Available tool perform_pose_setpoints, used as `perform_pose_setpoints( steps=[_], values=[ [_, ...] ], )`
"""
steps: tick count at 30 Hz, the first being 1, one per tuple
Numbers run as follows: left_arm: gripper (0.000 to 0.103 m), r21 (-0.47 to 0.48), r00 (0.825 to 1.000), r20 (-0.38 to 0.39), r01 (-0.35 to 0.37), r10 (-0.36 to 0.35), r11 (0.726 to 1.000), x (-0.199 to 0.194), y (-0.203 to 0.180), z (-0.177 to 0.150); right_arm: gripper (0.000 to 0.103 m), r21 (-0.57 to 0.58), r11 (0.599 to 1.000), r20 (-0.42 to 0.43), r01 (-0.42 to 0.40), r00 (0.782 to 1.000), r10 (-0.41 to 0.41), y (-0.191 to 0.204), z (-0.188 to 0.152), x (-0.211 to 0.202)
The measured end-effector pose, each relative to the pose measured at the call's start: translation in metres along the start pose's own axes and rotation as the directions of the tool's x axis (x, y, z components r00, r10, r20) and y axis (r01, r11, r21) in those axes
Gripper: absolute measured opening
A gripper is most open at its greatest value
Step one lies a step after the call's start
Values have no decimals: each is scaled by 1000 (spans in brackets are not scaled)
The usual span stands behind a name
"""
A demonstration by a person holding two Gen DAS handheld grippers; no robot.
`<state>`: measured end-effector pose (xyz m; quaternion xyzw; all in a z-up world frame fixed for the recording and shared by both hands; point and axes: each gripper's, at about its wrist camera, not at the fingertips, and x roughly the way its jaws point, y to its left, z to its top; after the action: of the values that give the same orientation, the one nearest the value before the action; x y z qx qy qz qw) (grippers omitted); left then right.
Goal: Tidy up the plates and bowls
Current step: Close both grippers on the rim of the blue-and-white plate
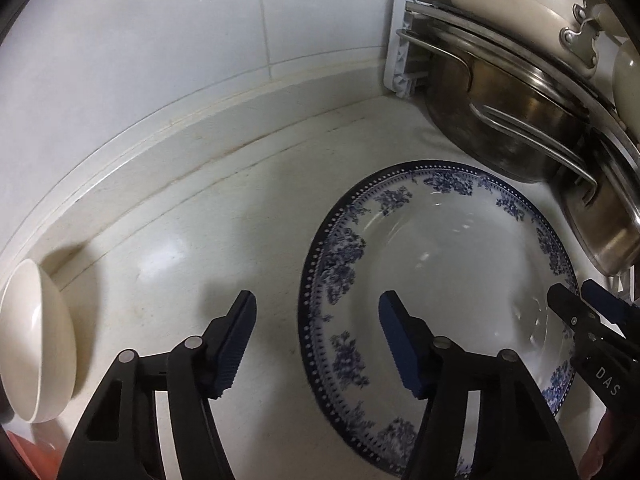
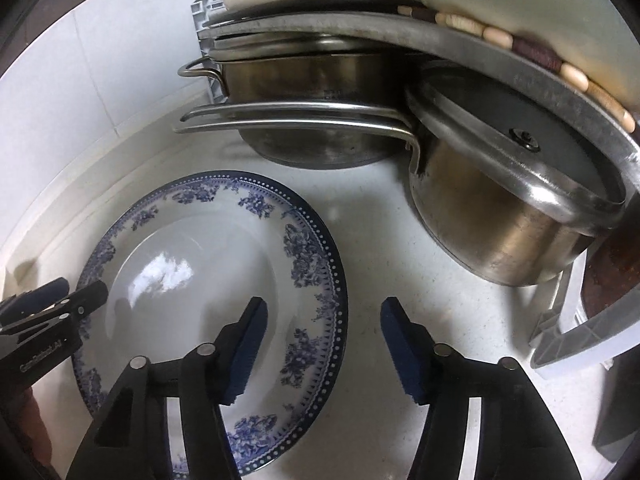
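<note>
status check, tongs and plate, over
Left tongs open, empty. Right tongs open, empty, both over blue-and-white floral plate flat on white counter. Steel pots close behind.

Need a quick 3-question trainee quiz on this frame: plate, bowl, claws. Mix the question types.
1. True or false: the left claw is shut on the plate.
2. Where is the cream bowl in the left wrist view?
A. stacked on the plate
B. at the far left, beside the wall
C. inside a steel pot
3. Fill in: the plate lies flat on the ____, in front of the steel pots.

Key
1. False: both the left claw and the right claw are open and hold nothing.
2. B
3. counter
</note>
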<state>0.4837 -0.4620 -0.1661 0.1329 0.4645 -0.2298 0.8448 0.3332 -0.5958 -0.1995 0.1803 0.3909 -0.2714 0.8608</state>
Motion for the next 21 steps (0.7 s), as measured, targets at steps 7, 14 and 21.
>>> perform_pose_setpoints(
  steps=[7, 14, 21],
  values=[
    [49, -5, 1000, -15, 24, -24, 1000, 8, -5, 6, 49, -6, 1000, -14, -10, 1000, 10, -2, 1, 6],
    [40, -10, 999, -17, 37, -37, 999, 11, -10, 10, 40, -47, 999, -20, -21, 1000, 20, 6, 4, 7],
    [38, -15, 1000, -17, 25, -25, 1000, 9, -9, 8, 38, -51, 999, -27, -8, 1000, 7, 9, 4, 5]
  ],
)
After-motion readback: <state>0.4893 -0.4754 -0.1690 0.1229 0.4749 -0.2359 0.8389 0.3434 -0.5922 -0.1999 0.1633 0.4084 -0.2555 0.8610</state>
